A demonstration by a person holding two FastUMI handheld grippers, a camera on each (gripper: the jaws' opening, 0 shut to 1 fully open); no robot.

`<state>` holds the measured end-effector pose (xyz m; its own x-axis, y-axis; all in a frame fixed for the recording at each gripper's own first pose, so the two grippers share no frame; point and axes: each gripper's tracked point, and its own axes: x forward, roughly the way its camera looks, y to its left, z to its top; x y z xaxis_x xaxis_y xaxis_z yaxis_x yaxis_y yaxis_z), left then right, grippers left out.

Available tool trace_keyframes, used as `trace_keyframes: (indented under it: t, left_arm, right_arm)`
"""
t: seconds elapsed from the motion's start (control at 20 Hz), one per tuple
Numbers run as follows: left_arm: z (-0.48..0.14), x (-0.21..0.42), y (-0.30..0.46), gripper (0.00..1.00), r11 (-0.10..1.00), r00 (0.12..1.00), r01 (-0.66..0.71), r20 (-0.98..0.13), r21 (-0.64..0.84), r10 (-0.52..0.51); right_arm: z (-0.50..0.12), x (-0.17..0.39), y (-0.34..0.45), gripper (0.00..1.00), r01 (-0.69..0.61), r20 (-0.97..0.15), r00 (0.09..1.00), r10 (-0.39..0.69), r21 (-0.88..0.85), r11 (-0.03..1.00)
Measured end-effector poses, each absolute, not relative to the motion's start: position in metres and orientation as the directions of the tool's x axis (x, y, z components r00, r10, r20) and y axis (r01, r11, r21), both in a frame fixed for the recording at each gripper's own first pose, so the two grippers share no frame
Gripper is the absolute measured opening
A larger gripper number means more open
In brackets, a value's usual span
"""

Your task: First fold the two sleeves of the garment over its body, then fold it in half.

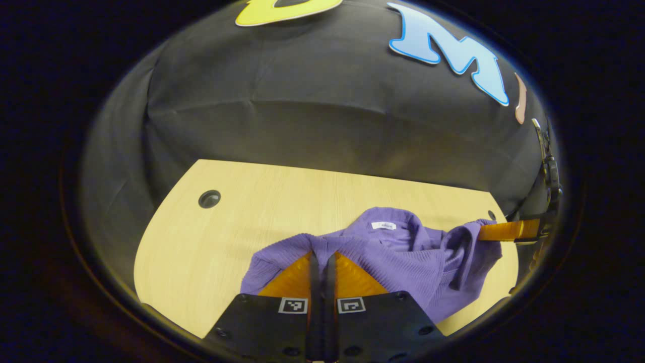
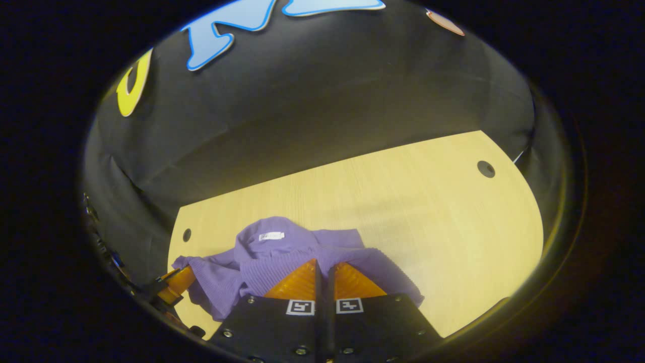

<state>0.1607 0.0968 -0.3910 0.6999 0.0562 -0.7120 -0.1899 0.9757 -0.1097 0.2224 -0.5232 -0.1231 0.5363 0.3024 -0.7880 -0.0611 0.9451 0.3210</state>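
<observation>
Purple garment [image 1: 398, 252] bunched on the pale wooden surface [image 1: 262, 201], collar with white label [image 1: 383, 225] turned up toward the booth wall. Left tool [image 1: 322, 258] pressed together on a ribbed fold of the cloth at the near edge. Right tool [image 2: 325, 266] likewise pinching a ribbed fold, fingers tight together. Seen from the left gripper view, the other tool [image 1: 509, 230] grips the cloth at the far right. Round holes [image 2: 486, 169] in the surface, well apart from the garment.

Bare table [image 1: 211, 242] lies open beside the bunched sweater [image 1: 403, 252]; the booth wall [image 1: 322, 121] closes behind.
</observation>
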Motion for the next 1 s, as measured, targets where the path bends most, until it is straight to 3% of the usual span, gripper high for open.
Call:
trace_keyframes:
  t: [0.65,1.0]
  left_arm:
    - [-0.459,0.188,0.107,0.07,0.973,0.668,-0.217,-0.739,-0.081,0.088]
    - [-0.465,0.186,0.104,0.11,0.98,0.642,-0.192,-0.762,-0.052,0.085]
  right_arm:
    - [-0.199,0.251,-0.515,0.01,-0.035,-0.816,0.503,0.286,0.311,0.95]
    - [-0.2,0.243,-0.516,0.11,-0.052,-0.824,0.482,0.298,0.312,0.949]
